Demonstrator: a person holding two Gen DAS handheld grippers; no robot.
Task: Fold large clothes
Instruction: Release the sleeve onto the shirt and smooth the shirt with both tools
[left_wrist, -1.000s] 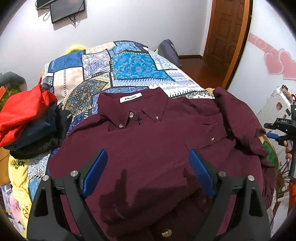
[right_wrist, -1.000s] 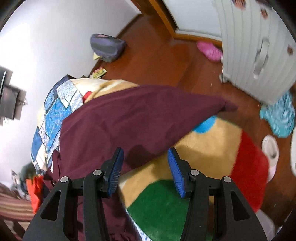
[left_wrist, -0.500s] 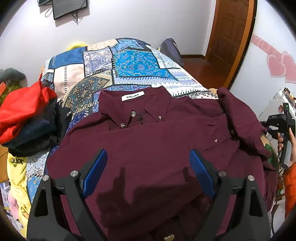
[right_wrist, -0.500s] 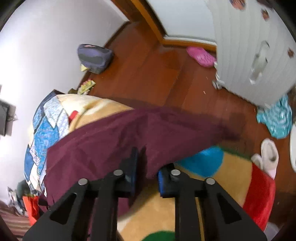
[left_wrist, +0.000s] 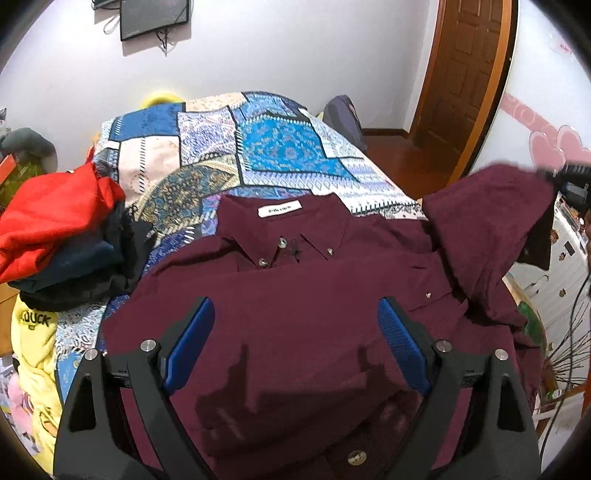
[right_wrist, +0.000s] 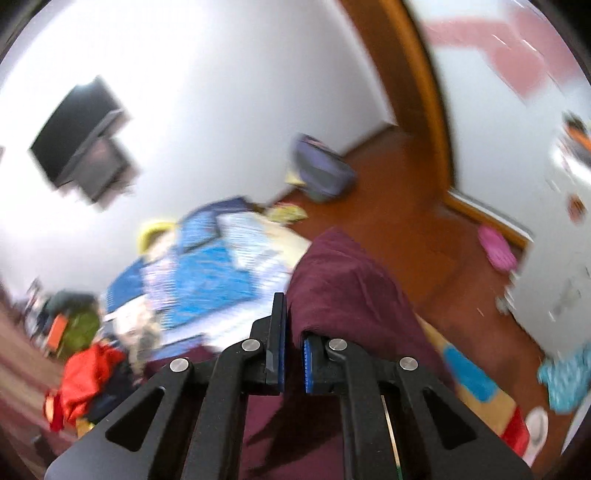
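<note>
A dark maroon button-up shirt (left_wrist: 295, 295) lies face up on the bed, collar toward the far end. My left gripper (left_wrist: 295, 332) is open and empty, hovering over the shirt's chest. My right gripper (right_wrist: 293, 343) is shut on the shirt's right sleeve (right_wrist: 347, 291). In the left wrist view the sleeve (left_wrist: 487, 229) is lifted off the bed at the right, with the right gripper (left_wrist: 569, 173) at its top edge. The right wrist view is blurred by motion.
A patchwork blue bedspread (left_wrist: 258, 147) covers the bed. A pile of red and dark clothes (left_wrist: 62, 236) lies at the shirt's left, above a yellow garment (left_wrist: 33, 332). A wooden door (left_wrist: 465, 74), a grey bag (right_wrist: 321, 170) and a pink slipper (right_wrist: 496, 247) are on the right.
My right gripper closed on the sleeve and raised it up off the bed edge. The left gripper stayed open, pulling back slightly over the shirt.
</note>
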